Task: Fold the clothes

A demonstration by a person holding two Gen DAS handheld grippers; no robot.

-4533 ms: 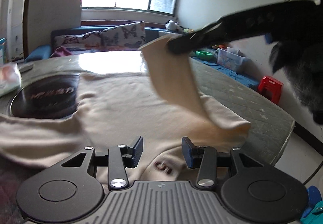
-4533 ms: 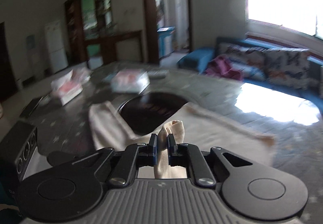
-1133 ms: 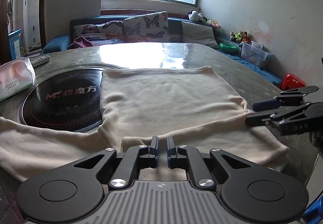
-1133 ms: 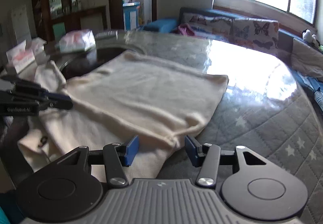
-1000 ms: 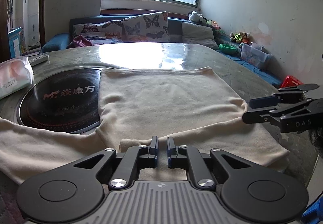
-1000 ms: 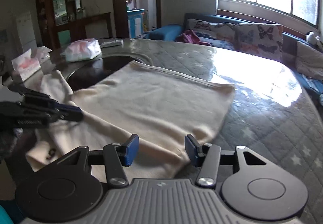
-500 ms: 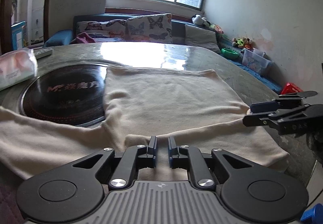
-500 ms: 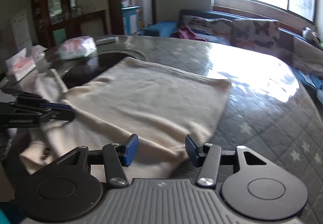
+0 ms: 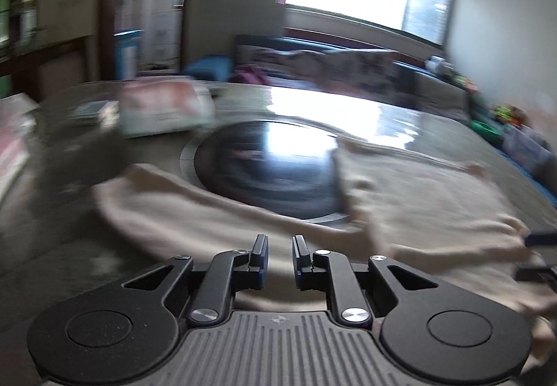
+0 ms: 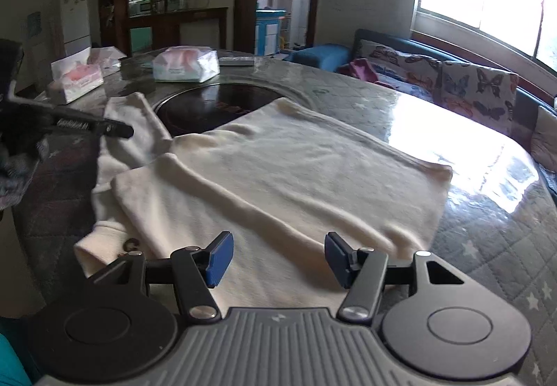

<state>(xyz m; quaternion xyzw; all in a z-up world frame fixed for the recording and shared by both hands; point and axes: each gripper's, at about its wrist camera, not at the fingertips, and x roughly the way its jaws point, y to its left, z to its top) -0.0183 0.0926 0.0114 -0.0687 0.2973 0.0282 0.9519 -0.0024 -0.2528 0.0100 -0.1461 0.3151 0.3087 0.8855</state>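
While your cream sweater [image 10: 285, 177] lies spread on the quilted table [image 10: 494, 246], your right gripper [image 10: 276, 259] gapes wide above its near edge, your left gripper [image 9: 280, 262] nearly closed, gripping nothing

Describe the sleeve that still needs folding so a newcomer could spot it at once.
Start at the round table with the black glass disc set in its middle. A cream sweater lies beside the disc. The unfolded sleeve is the cream strip running out along the disc's left edge toward the tissue packs; unlike the other sleeve, it is not laid across the body.
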